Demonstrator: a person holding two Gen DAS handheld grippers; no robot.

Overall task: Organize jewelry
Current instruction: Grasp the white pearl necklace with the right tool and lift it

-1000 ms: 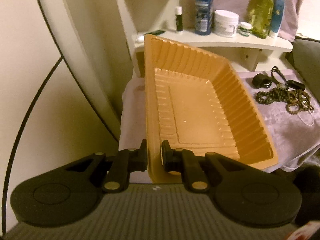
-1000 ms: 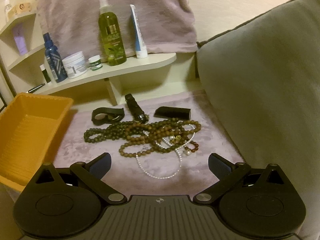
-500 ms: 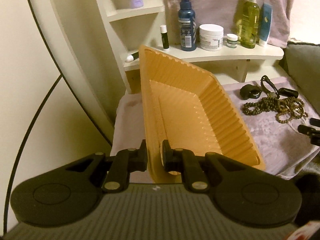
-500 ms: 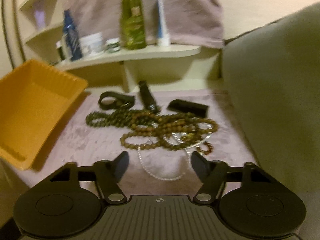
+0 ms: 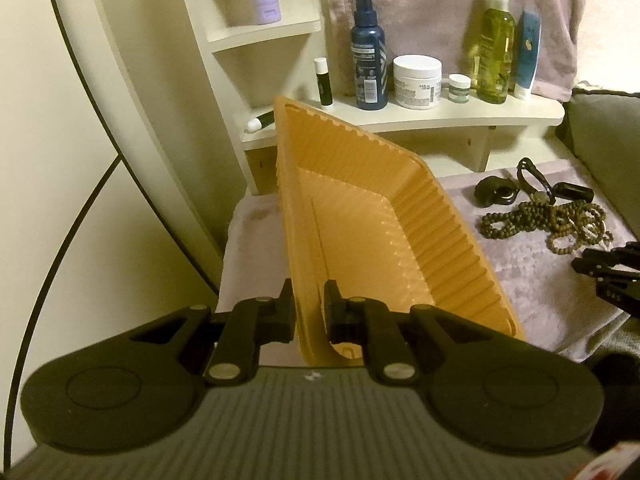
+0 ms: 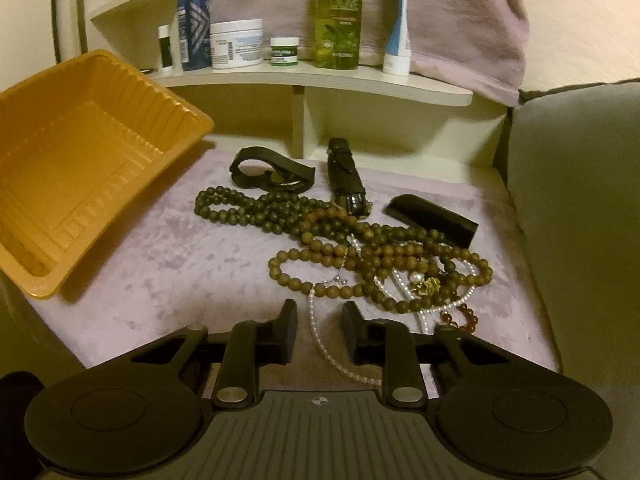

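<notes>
Mauve plush cloth [image 6: 168, 264] covers the work surface; cream shelf [image 6: 320, 80] behind carries bottles and jars, its labels mostly too blurred to read. Left gripper [image 5: 308, 308] is clamped on the near rim of the orange tray [image 5: 360, 232], which sits tilted, far end raised toward 12 o'clock; its underside is hidden. Right gripper [image 6: 318, 330] has its jaws partly apart, straddling a pearl strand [image 6: 320, 332] without clear contact. That strand runs under the gripper body, its end cut off. At 1 o'clock lies a tangled heap of brown bead necklaces [image 6: 360, 244]; individual strands cannot be separated by eye. Beyond, a black strap [image 6: 272, 170], a watch [image 6: 346, 180], a dark case [image 6: 432, 220]. Gray cushion [image 6: 580, 200] at 3 o'clock.
</notes>
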